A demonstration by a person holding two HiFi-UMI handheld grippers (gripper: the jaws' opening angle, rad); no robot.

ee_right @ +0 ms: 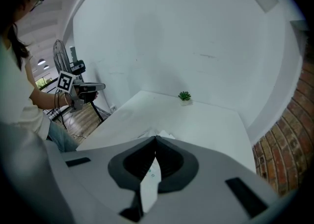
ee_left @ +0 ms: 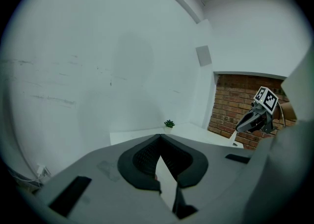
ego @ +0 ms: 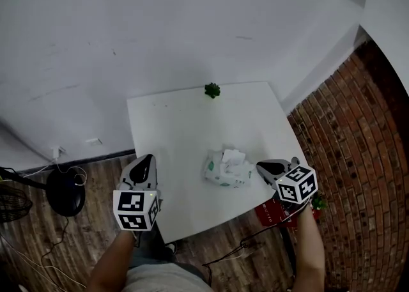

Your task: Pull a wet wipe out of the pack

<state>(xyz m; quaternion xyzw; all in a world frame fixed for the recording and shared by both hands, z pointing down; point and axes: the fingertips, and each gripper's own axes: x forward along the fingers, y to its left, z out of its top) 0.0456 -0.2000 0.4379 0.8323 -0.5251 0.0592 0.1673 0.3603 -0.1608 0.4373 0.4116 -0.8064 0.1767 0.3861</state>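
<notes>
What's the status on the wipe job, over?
Left hand-held gripper shut, empty, at table edge. Right hand-held gripper shut, empty, beside wet wipe pack. Wipe bunched on top, ungrabbed. Path clear.

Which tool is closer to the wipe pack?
The right tool, its tip just beside the wipe pack; the left tool is clearly farther off.
</notes>
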